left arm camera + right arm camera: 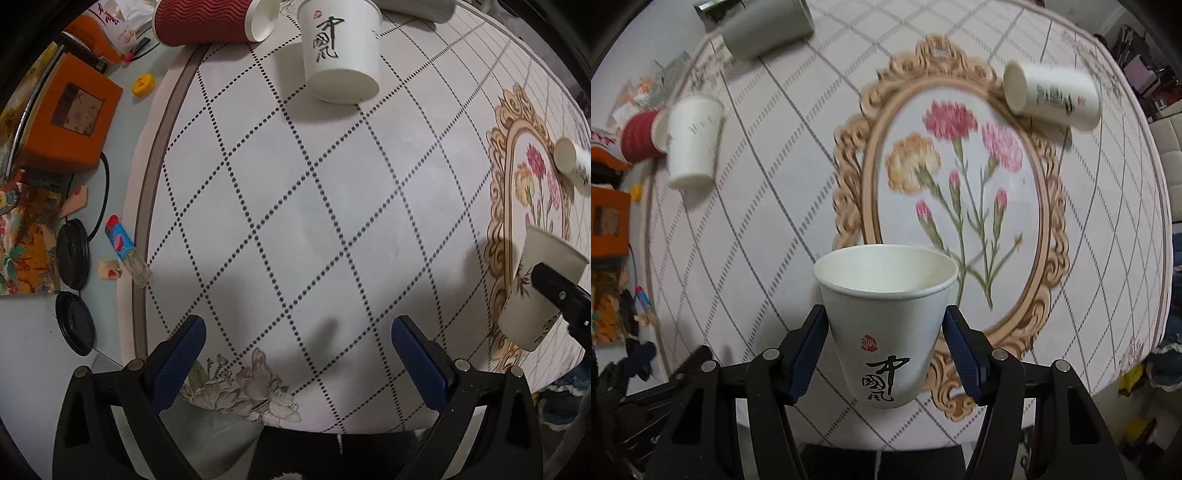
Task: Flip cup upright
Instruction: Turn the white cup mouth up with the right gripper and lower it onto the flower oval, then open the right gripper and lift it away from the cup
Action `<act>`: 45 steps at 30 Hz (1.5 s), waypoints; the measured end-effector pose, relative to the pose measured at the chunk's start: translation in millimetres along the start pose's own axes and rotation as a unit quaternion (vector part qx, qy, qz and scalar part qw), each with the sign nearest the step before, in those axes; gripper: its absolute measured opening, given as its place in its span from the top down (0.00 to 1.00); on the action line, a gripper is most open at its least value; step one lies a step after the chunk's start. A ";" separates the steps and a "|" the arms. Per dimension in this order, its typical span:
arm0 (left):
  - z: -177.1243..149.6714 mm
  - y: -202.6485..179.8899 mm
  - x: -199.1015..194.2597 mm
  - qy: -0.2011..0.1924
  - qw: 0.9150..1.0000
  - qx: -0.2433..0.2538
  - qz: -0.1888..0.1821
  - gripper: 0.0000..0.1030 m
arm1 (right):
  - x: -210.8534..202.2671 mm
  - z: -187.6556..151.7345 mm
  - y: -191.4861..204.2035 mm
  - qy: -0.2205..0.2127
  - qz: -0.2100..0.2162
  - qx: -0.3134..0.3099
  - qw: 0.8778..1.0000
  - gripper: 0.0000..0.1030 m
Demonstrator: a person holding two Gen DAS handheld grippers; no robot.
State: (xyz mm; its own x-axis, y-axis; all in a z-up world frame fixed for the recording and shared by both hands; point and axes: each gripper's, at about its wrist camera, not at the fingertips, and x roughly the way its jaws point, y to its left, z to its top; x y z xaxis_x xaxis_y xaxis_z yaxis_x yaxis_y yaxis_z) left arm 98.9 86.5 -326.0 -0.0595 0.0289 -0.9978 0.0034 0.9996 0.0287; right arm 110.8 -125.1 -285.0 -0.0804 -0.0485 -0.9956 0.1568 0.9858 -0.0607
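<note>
My right gripper (886, 347) is shut on a white paper cup (886, 317) with black calligraphy, held mouth up above the table. The same cup (539, 291) shows at the right edge of the left wrist view, with a right finger (557, 295) across it. My left gripper (299, 354) is open and empty over the near part of the tablecloth. An upright white cup (340, 51) stands at the far side; it also shows in the right wrist view (692, 144). Another white cup (1052, 94) lies on its side at the far right.
A red ribbed cup (214, 20) and a grey cup (764, 27) lie on their sides at the far edge. An orange box (70, 114), black lids (74, 254), a lighter (120, 240) and clutter sit left of the round table (258, 184).
</note>
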 end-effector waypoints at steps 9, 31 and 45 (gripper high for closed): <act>46.8 12.4 9.4 -0.004 1.000 -0.018 0.011 0.00 | -26.2 30.1 17.3 -0.141 0.003 0.005 0.990 0.36; 44.5 -14.8 29.1 -0.023 0.999 0.023 0.021 0.00 | 10.3 -0.2 23.7 -0.252 -0.020 -0.014 0.967 0.33; -6.9 -26.5 -53.5 -0.124 0.991 0.039 0.028 0.00 | -54.9 -64.4 -8.5 -0.233 -0.064 0.017 0.970 0.00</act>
State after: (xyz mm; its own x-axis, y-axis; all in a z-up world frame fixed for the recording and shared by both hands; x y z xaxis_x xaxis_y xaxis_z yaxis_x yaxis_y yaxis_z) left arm 95.1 58.5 -273.0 0.1902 0.0740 -0.9790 0.0772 0.9929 0.0901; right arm 50.5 -120.4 -225.1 0.3504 -0.2452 -0.9039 0.2073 0.9615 -0.1805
